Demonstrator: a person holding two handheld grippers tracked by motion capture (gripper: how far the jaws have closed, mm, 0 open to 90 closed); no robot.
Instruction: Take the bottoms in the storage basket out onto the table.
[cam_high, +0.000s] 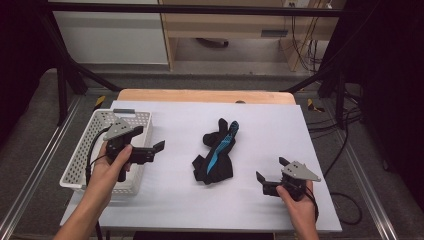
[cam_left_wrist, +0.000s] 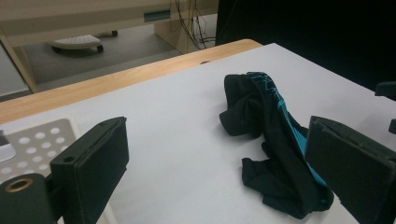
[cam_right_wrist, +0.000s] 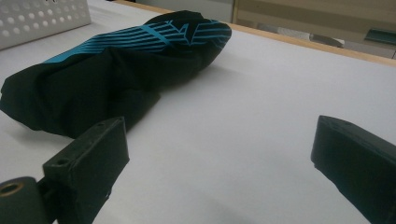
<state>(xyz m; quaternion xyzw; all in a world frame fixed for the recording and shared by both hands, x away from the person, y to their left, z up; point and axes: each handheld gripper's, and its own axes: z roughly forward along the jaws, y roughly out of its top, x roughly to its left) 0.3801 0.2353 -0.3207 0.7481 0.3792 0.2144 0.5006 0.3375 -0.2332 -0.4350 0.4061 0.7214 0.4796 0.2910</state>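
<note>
White tabletop (cam_high: 270, 150) is carrying everything. Beneath the left gripper (cam_high: 159, 146), a perforated basket (cam_high: 85, 160) is sitting. Between both grippers, a black-and-blue garment (cam_high: 216, 154) is lying crumpled, untouched. Right gripper (cam_high: 272, 171) and left are both gaping wide, holding nothing.

Each claw, left claw (cam_high: 159, 146) and right claw (cam_high: 270, 170), is black with a grey three-cornered plate and a black cable; arms bare.

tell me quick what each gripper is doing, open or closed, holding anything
Left gripper: open, holding nothing, held above the white basket.
Right gripper: open, holding nothing, apart from the black and blue garment.
</note>
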